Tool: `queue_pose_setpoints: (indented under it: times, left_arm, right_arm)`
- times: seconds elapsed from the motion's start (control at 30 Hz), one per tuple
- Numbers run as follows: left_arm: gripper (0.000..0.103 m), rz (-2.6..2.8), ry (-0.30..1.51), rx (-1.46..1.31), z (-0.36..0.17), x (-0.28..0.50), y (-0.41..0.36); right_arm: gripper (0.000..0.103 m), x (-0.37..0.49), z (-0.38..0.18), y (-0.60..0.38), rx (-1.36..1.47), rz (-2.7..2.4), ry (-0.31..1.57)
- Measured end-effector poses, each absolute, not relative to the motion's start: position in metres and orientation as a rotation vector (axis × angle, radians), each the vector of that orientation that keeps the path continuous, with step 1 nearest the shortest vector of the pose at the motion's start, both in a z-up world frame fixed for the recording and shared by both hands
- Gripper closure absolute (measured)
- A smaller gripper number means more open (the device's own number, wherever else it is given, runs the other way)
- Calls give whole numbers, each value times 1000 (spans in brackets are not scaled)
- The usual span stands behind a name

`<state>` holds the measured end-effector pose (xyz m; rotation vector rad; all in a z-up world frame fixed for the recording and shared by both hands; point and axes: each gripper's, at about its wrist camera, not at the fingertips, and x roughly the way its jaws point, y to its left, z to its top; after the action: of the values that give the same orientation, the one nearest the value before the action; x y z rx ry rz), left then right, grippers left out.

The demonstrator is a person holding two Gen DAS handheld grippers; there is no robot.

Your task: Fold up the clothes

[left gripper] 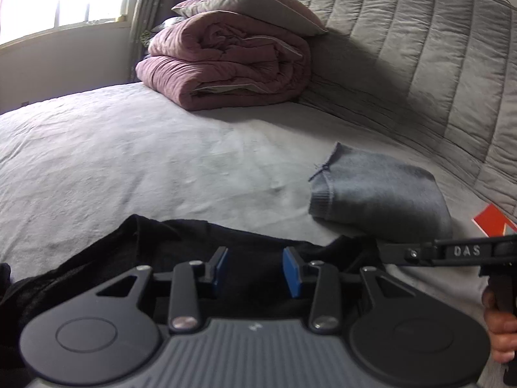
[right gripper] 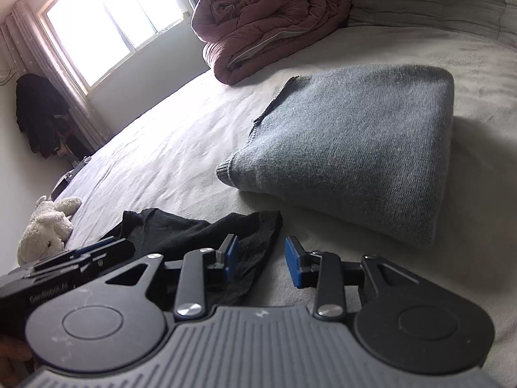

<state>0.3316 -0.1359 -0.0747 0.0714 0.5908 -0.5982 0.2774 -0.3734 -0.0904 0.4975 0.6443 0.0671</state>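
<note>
Black garment point(left gripper: 181, 252) crumpled, long axis crosswise under open left tongs point(left gripper: 255, 271)

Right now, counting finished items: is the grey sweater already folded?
Yes, the grey sweater lies as a compact folded block on the bed.

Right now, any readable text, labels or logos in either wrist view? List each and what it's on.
"DAS": raised letters on the right gripper body, seen from the left wrist view.
"GenRobot.AI": faint print on the left gripper body, seen from the right wrist view; blurred, so this reading is uncertain.
Small pale mark on each gripper's ribbed grey base: too small to read.
Orange item at the bed's edge: no legible text.
</note>
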Motion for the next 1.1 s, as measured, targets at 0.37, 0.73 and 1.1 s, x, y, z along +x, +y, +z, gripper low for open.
queue_pose_setpoints:
  times: [0.37,0.73,1.1]
  left_arm:
    - [58,-827,481,474,-94,273,-169]
    - [100,-859,352,738,-103,256,-223]
    - [99,-923,352,687,-113,239,-234]
  right_arm:
    - [66,275,-105,-388,656,125,602]
    - [88,286,-112,-395,716,141,568]
    - [98,283,-102,-388,518,59,549]
